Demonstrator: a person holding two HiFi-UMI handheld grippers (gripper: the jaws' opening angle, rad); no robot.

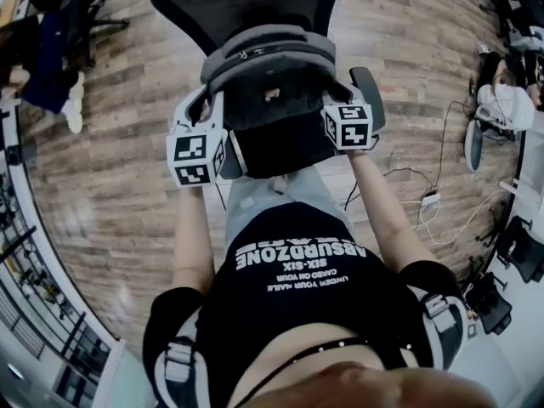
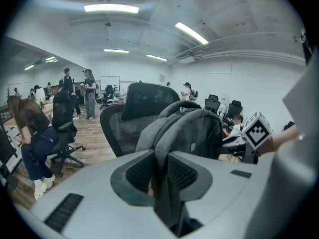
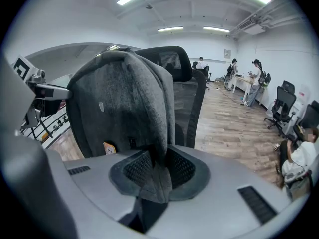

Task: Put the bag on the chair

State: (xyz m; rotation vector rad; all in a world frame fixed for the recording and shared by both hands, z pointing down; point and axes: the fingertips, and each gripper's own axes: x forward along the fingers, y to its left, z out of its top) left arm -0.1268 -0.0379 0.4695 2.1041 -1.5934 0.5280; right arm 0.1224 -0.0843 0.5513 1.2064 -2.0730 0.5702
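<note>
Head view alone takes in the whole layout: a wooden floor point(image 1: 110, 185), the black mesh-backed chair point(image 1: 246, 7) at the top of the picture, and the grey bag point(image 1: 268, 66) held between the two tongs just in front of the chair's back and over its dark seat point(image 1: 280, 147). Whether the bag's bottom touches the seat cannot be made out. Only this view shows the white cable point(image 1: 450, 219) trailing across the floor at the right.

Left gripper view looks past the bag point(image 2: 194, 133) to the chair point(image 2: 144, 101), and it alone shows the room's far side, with a person point(image 2: 35, 133) bent over near another office chair and ceiling lights point(image 2: 110, 8) overhead. Here the left tongs point(image 2: 160, 171) are closed on a grey strap of the bag, the fabric pinched between the ribbed pads point(image 2: 139, 172).

Right gripper view shows the bag's other side point(image 3: 119, 103) in front of the chair's headrest point(image 3: 169, 59), and a small orange tag point(image 3: 109, 147) that no other view catches. The right tongs point(image 3: 158, 168) are clamped on a fold of the bag's grey fabric.
</note>
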